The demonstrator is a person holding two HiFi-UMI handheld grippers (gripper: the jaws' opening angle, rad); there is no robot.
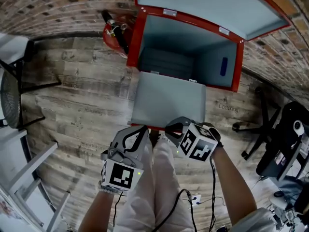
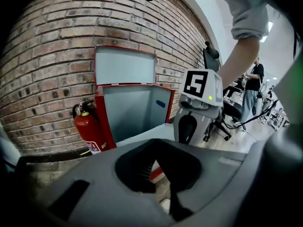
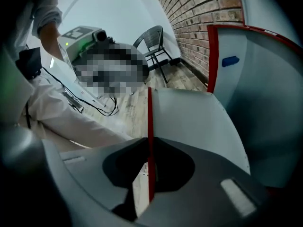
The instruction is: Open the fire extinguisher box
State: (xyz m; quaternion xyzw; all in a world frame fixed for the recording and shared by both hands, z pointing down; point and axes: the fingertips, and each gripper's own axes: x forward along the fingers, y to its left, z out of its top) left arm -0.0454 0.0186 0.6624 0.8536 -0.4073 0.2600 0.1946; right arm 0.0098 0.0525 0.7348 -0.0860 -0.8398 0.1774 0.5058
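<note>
The red fire extinguisher box (image 1: 136,37) stands against the brick wall with its grey inside showing. Its upper lid (image 1: 207,4) is swung up and its lower grey door (image 1: 169,100) lies folded down toward me. My right gripper (image 1: 175,128) is at the door's near edge. In the right gripper view the door's thin red edge (image 3: 149,122) runs straight into the right gripper (image 3: 149,174), whose jaws are shut on it. My left gripper (image 1: 137,132) hovers beside it at the same edge, shut with nothing in it. In the left gripper view the box (image 2: 135,110) is ahead.
A red extinguisher (image 1: 113,33) leans on the wall left of the box; the left gripper view shows this extinguisher (image 2: 89,126) too. A black chair (image 1: 14,81) stands at the left, an office chair base (image 1: 256,134) at the right. My legs in white trousers (image 1: 154,187) and cables are below.
</note>
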